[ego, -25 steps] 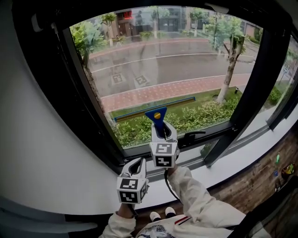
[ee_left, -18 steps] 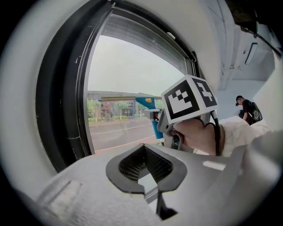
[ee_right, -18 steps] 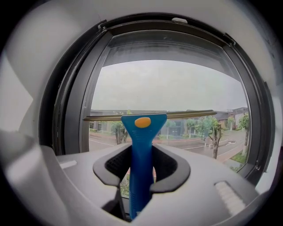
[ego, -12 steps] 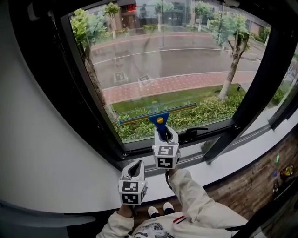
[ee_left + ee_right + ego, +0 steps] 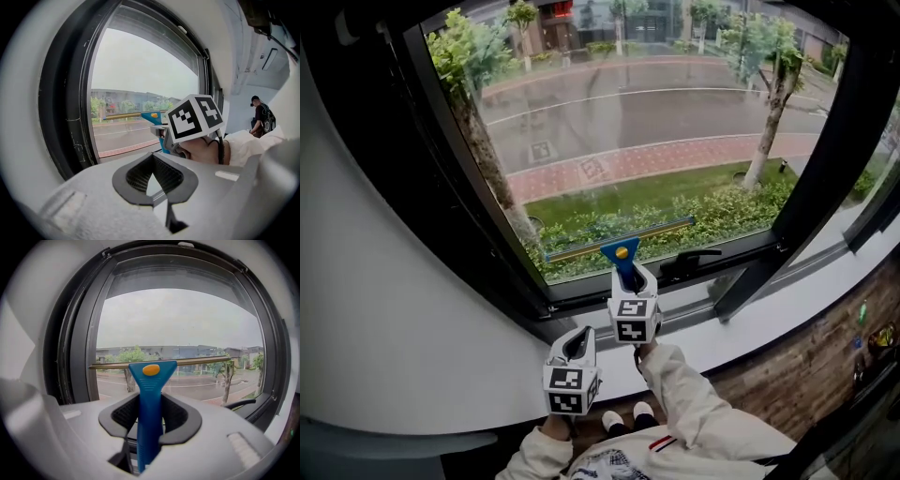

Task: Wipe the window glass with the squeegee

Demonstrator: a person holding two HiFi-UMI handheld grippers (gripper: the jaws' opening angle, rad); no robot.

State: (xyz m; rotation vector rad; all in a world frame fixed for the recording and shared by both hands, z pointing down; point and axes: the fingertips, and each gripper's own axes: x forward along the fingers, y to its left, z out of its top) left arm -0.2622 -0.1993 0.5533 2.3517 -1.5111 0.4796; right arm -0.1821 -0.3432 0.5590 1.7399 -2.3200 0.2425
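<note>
Right gripper (image 5: 630, 274), clamped on the squeegee (image 5: 619, 240), has dragged it to the bottom of the window glass (image 5: 656, 112), stroke nearly done; left gripper (image 5: 577, 345) closed, empty.

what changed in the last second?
The squeegee slid down the window glass; its blade is now close to the bottom frame. The right gripper stays shut on the blue handle. The left gripper stays shut and empty, lower down.
</note>
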